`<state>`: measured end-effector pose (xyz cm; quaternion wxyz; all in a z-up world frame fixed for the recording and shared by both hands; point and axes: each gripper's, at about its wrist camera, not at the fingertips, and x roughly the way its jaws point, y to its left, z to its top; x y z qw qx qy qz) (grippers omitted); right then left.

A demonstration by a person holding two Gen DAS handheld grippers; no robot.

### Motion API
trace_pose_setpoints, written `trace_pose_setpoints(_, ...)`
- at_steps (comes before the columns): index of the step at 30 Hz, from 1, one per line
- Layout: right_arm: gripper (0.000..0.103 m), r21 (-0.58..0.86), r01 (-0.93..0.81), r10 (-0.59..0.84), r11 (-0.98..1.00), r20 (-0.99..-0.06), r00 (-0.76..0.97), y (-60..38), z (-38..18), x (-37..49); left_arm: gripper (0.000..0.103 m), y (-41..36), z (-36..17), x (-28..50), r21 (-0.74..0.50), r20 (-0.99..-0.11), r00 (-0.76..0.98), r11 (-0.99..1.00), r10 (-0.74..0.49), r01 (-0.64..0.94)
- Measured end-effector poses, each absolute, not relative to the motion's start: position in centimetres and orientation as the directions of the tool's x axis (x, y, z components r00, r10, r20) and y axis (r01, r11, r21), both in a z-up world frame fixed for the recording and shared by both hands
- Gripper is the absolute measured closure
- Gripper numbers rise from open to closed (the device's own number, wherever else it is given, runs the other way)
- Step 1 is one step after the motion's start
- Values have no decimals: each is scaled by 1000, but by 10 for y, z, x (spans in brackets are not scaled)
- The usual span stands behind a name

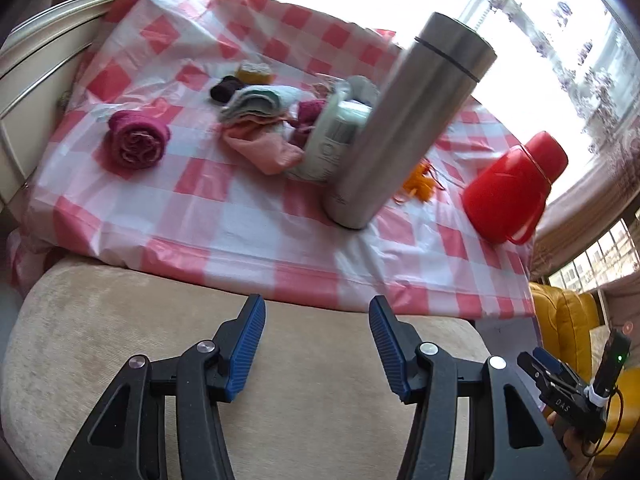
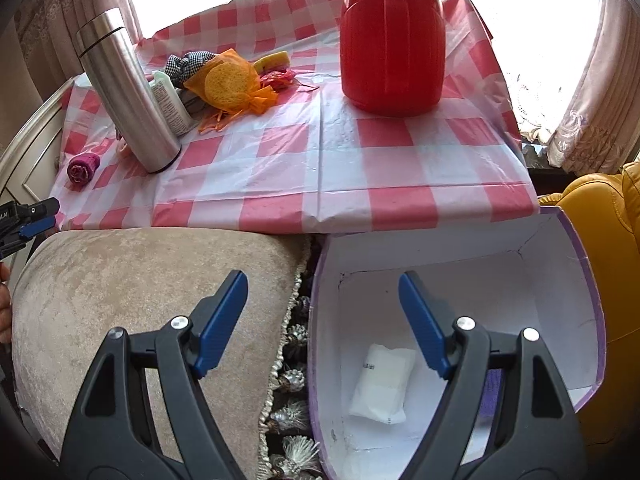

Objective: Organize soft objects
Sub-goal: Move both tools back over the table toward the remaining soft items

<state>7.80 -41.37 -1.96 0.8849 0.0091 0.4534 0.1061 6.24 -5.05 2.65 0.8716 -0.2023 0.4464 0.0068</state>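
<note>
My left gripper (image 1: 317,312) is open and empty above a beige cushion (image 1: 120,320), short of the table. On the checked tablecloth (image 1: 240,216) lie a rolled magenta towel (image 1: 136,145), a pile of folded cloths (image 1: 260,116) and a dark sock (image 1: 224,88). My right gripper (image 2: 323,286) is open and empty over the rim of a white box with purple outside (image 2: 560,248). A white soft packet (image 2: 382,384) lies in the box. An orange mesh bag with a yellow sponge (image 2: 230,84) lies on the table.
A steel flask (image 1: 404,124) and a red jug (image 1: 512,188) stand on the table, with a white bottle (image 1: 332,140) behind the flask. A yellow seat (image 2: 600,216) is at the right. The other gripper (image 1: 560,392) shows low right.
</note>
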Motion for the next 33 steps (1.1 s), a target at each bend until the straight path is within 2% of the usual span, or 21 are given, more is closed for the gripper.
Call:
trace_pose_setpoints(9,23,120,-235,233,964,-808,541,-386,-25,108,47,24,24,81,-327,-794,606,872,-45,-364)
trace_pose_setpoints(12,21,125,-247,243,961,-806,540,-379,-25,121,40,46,23,93,-324,-795,606,851,-8,-413)
trace_pose_setpoints(17,20,119,-265,250,957,-803,541,-365,-26,146,39,77,21,116,-318,-803,595,817,38,-481)
trace_pose_setpoints(28,11,130,-332,311,934,-751,582,-328,-11,212,36,114,0,183,-190,-843,508,787,176,-587)
trace_pose_setpoints(33,9,148,-386,364,911,-729,580,-307,-9,248,36,113,-18,200,-160,-862,474,791,180,-591)
